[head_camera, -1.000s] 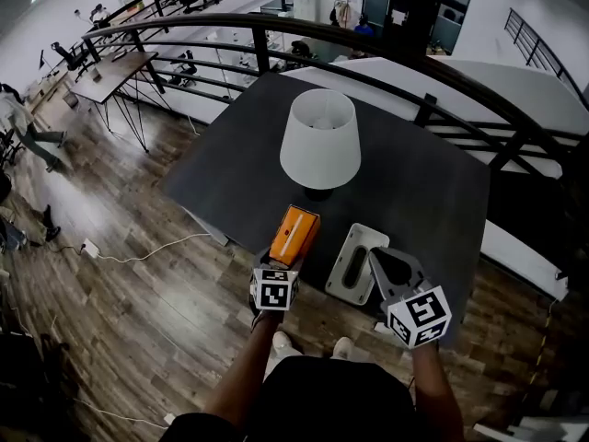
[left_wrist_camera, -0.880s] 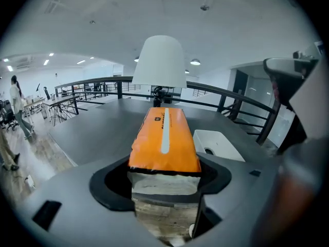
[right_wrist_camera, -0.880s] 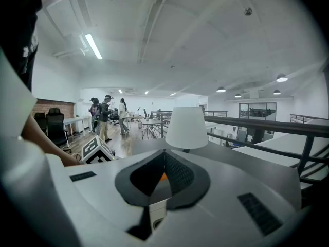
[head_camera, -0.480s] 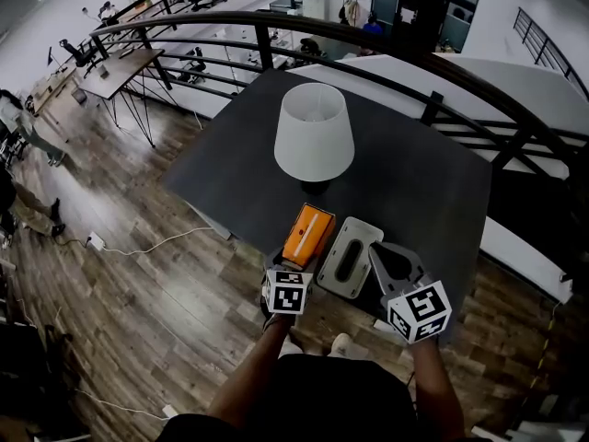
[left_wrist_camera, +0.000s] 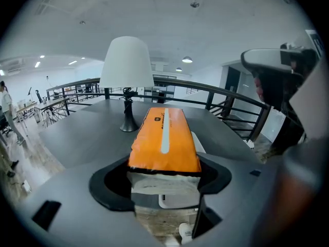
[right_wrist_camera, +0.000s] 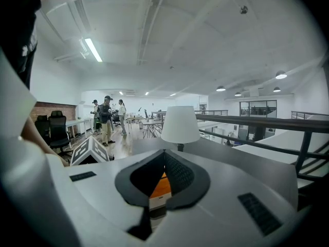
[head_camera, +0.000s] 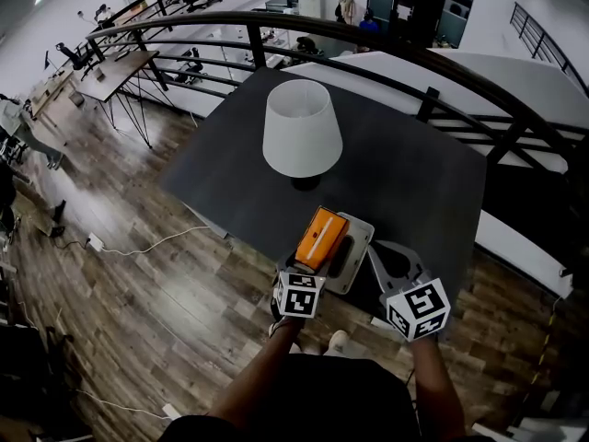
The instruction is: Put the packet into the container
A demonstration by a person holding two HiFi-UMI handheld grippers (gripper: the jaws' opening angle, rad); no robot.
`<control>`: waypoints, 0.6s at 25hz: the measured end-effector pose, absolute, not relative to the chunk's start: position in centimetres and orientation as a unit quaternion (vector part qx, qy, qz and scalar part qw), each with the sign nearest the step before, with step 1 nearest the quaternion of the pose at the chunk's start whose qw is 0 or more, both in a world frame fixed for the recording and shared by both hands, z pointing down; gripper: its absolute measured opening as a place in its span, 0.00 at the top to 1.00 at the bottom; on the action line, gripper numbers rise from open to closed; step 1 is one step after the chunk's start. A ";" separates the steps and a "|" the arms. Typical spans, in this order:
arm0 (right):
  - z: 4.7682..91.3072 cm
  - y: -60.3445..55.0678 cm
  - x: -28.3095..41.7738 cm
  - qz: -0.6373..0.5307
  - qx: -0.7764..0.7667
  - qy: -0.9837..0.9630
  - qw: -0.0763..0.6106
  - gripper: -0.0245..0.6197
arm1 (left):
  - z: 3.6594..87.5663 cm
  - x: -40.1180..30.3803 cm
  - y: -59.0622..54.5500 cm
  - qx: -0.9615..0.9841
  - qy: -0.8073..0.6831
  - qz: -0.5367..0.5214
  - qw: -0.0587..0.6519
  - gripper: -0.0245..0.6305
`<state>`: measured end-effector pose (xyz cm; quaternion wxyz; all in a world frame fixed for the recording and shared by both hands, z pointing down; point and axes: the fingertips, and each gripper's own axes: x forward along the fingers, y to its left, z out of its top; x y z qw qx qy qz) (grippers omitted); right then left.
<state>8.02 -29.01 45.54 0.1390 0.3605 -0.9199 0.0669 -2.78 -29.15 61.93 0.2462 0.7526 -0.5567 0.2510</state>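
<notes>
Left gripper (left_wrist_camera: 164, 173) clamped on orange packet (head_camera: 322, 237), held just above white container (head_camera: 358, 248) (near table (head_camera: 414, 173) edge), right gripper (right_wrist_camera: 164, 157) jaws together, empty, beside container.

Dark table (head_camera: 405, 182), white lamp (head_camera: 302, 132), wood floor (head_camera: 138, 279), railing (head_camera: 425, 101)

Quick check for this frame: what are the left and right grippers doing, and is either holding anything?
Left gripper: closed on the orange packet.
Right gripper: closed, jaw tips together, nothing held.
</notes>
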 end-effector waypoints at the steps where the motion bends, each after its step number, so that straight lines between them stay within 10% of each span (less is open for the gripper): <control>1: 45.6 -29.0 8.2 0.068 0.361 -0.920 0.139 0.95 | 61.9 -2.4 -29.2 0.753 -0.556 0.251 0.245 0.46; 15: 46.2 -28.9 10.2 0.075 0.367 -0.917 0.142 0.95 | 63.1 1.1 -28.5 0.743 -0.551 0.249 0.287 0.46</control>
